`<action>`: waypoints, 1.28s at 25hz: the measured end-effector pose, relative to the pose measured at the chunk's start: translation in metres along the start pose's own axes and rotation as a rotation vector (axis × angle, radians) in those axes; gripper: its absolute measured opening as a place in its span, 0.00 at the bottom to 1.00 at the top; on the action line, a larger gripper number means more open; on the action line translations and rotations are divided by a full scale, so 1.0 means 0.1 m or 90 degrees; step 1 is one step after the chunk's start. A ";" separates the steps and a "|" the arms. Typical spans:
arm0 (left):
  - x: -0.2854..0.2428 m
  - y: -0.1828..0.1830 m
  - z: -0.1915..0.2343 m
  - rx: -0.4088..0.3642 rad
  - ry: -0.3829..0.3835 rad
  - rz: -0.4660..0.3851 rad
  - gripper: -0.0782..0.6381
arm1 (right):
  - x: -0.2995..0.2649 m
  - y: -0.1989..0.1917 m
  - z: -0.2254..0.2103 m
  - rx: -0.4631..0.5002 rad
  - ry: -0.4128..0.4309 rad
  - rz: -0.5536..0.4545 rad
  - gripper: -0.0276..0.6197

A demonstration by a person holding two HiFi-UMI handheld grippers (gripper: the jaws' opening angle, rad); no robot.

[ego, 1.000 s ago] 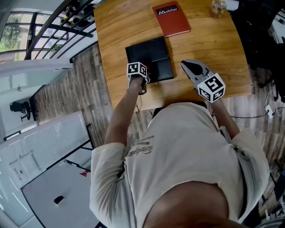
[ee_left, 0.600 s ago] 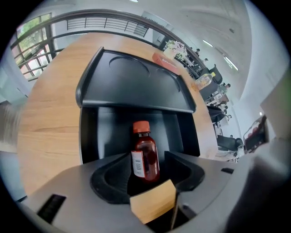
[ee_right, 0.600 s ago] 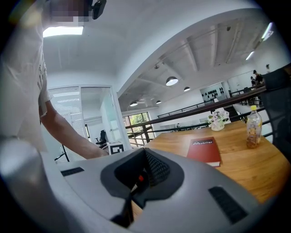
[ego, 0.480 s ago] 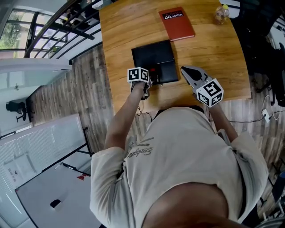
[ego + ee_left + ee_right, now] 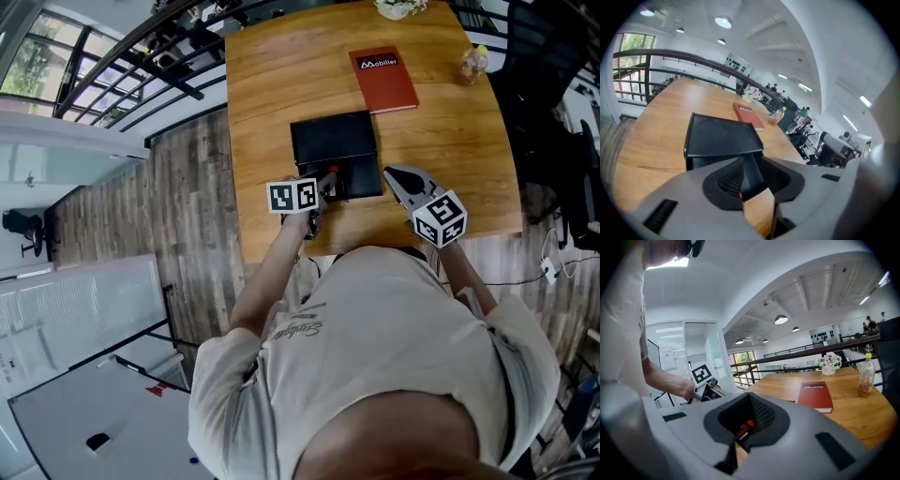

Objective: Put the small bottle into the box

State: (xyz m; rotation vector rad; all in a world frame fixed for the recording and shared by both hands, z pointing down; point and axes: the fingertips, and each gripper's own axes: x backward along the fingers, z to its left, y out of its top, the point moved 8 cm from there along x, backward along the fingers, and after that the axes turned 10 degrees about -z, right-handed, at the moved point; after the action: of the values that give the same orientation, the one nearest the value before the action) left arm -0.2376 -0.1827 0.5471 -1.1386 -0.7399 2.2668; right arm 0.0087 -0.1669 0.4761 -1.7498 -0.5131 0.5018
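A black box [image 5: 336,141] with its lid raised stands on the wooden table [image 5: 262,112]. The small bottle [image 5: 331,172], dark with a red cap, sits at the box's near left corner; I cannot tell whether it lies inside. My left gripper [image 5: 322,187] points at it from just short of the box. Its jaws are closing, and the pads are not pressing on anything. In the left gripper view only a red sliver of the bottle [image 5: 740,194] shows past the left gripper [image 5: 758,202]. My right gripper [image 5: 389,172] hovers shut to the right of the box, with the bottle [image 5: 744,428] ahead.
A red notebook [image 5: 383,79] lies beyond the box. A clear plastic bottle [image 5: 472,64] stands at the far right and a flower vase [image 5: 398,7] at the far edge. The table's near edge runs under both grippers. A railing borders the left side.
My left gripper has drawn back a little from the box toward me, and the bottle's red cap has come into view. The right gripper has barely moved.
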 end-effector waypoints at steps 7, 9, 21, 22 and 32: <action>0.51 0.32 -0.29 -0.023 -0.041 -0.229 0.17 | -0.14 0.07 0.17 -0.015 0.041 -0.005 0.04; 0.62 0.41 -0.38 -0.038 -0.064 -0.289 0.16 | -0.19 0.12 0.24 -0.011 0.054 -0.009 0.04; 0.92 0.66 -0.62 -0.151 -0.164 -0.447 0.16 | -0.30 0.43 0.44 0.058 0.062 -0.066 0.04; 0.96 0.69 -0.65 -0.179 -0.170 -0.447 0.16 | -0.30 0.47 0.44 0.072 0.056 -0.072 0.04; 1.41 1.17 -0.75 -0.340 -0.100 -0.506 0.16 | -0.26 1.06 0.50 0.159 0.003 -0.164 0.04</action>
State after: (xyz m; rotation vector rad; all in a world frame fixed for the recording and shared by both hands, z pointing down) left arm -0.2717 -0.1599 0.3534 -0.6710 -1.5923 1.5186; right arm -0.0335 -0.1660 0.3632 -1.4226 -0.6339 0.3614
